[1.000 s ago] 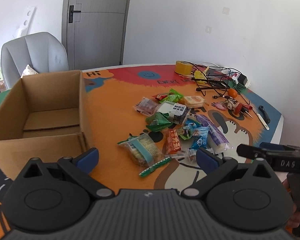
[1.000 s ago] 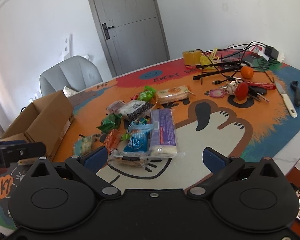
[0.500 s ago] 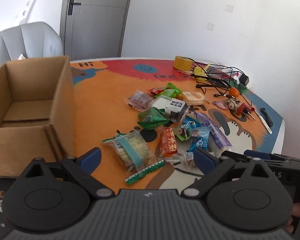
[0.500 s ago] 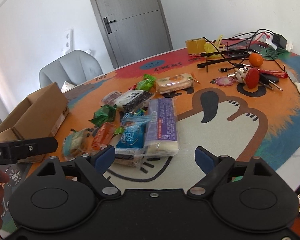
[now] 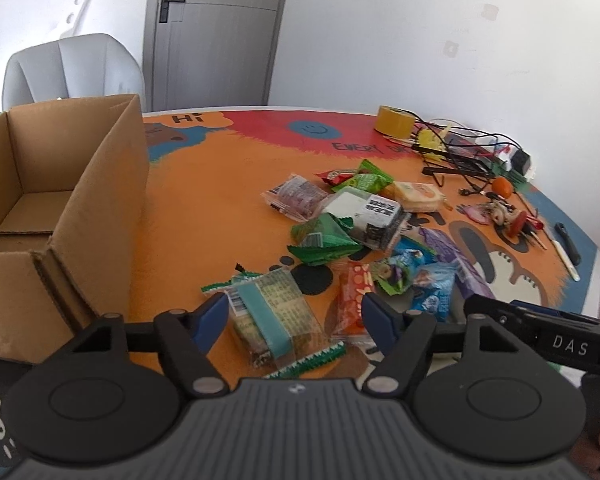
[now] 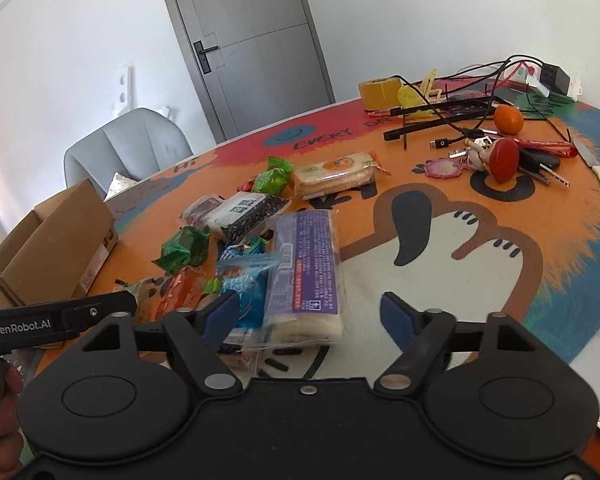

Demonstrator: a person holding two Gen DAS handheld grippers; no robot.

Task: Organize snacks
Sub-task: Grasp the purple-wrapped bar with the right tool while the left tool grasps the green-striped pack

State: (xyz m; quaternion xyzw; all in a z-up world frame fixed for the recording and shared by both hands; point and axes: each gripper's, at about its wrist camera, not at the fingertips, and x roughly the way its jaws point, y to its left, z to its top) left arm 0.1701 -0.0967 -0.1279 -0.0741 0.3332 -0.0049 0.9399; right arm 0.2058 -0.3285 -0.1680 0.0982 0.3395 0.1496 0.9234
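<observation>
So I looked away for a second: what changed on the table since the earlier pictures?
Both claws came down closer to the snack pile and their jaws have just been closing partway. The left claw now frames the teal-banded packet; the right claw frames the purple packet. Neither is gripped yet. The snacks and the cardboard box stayed where they were.

Snack packets (image 5: 360, 240) heaped loose mid-mat: green, purple (image 6: 310, 264), blue, orange, clear wraps, lying flat. Open cardboard box (image 5: 60, 200) left, upright.
</observation>
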